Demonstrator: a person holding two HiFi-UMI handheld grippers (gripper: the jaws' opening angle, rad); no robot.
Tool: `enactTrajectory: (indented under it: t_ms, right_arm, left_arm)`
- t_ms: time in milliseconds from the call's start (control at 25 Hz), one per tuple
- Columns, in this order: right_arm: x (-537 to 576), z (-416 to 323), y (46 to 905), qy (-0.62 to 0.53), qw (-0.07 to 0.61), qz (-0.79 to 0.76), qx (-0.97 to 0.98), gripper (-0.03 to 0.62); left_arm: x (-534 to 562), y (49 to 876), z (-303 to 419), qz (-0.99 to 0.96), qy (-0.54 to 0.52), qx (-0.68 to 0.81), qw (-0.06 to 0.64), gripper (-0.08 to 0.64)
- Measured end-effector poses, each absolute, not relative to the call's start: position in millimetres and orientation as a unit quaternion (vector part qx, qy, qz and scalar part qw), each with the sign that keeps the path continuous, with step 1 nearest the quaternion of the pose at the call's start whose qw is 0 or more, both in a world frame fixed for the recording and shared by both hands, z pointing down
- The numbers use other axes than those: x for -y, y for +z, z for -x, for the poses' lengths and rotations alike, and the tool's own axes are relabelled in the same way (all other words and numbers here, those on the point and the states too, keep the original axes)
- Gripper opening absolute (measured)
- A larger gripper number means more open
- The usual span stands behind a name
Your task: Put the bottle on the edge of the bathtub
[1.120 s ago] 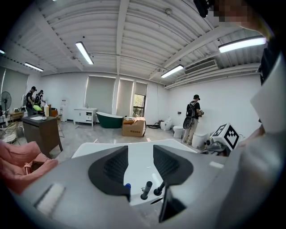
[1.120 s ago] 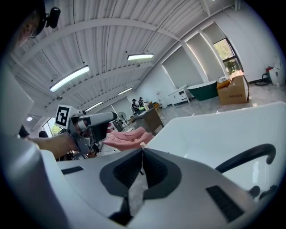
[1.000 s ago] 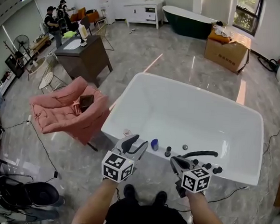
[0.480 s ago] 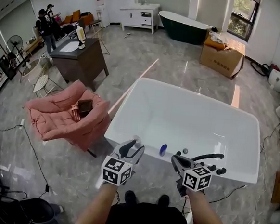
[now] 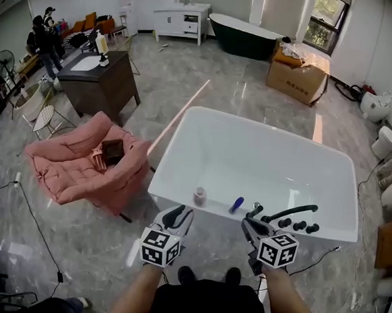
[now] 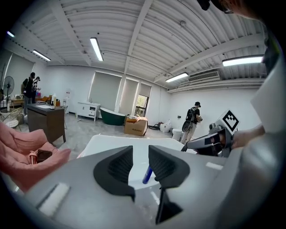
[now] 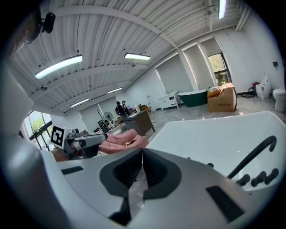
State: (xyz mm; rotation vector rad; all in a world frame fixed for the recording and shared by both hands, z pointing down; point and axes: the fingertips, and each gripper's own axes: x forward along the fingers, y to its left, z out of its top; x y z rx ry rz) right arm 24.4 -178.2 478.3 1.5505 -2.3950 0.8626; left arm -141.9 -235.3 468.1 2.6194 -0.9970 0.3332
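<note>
Closing on nothing, jaws of the left gripper (image 5: 179,214) could knock the bottle (image 5: 199,196) at 1 o'clock off the tub (image 5: 263,158); right gripper (image 5: 250,225) jaws sit together.

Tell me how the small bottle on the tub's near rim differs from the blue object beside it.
The bottle is pale and brownish; the blue object is deep blue. The bottle is squat and stands upright; the blue object is slender and slanted. The bottle sits farther left; the blue object is nearer the black faucet. Both rest on the white bathtub's near rim.
</note>
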Motion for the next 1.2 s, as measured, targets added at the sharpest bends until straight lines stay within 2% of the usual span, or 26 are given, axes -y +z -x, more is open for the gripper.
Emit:
enactTrajectory:
  t_ms: [240, 520, 640, 760, 1000, 1200]
  right_arm:
    - [170.8, -2.3, 473.4, 0.290, 0.080, -0.525, 0.796, 0.011]
    - [175.3, -17.6, 445.9, 0.241, 0.100, -0.516, 0.816, 0.012]
    - [182.8, -29.5, 422.9, 0.224, 0.077, -0.512, 0.826, 0.011]
    - [182.5, -36.8, 393.9, 0.218, 0.030, -0.497, 0.840, 0.011]
    - [175.0, -46.8, 337.3, 0.157, -0.022, -0.471, 0.868, 0.011]
    - [168.3, -34.1, 313.4, 0.110, -0.016, -0.444, 0.889, 0.011]
  left_arm:
    - [234.3, 469.9, 161.1, -0.920, 0.126, 0.336, 0.155, 0.103]
    - [239.9, 433.5, 150.2, -0.921, 0.123, 0.349, 0.119, 0.096]
    - [243.9, 414.7, 144.2, -0.919, 0.125, 0.360, 0.099, 0.072]
    - [245.8, 392.7, 139.9, -0.914, 0.116, 0.379, 0.086, 0.013]
    - [243.9, 345.9, 126.4, -0.911, 0.076, 0.398, 0.072, 0.009]
    - [243.8, 329.8, 130.6, -0.904, 0.065, 0.419, 0.051, 0.009]
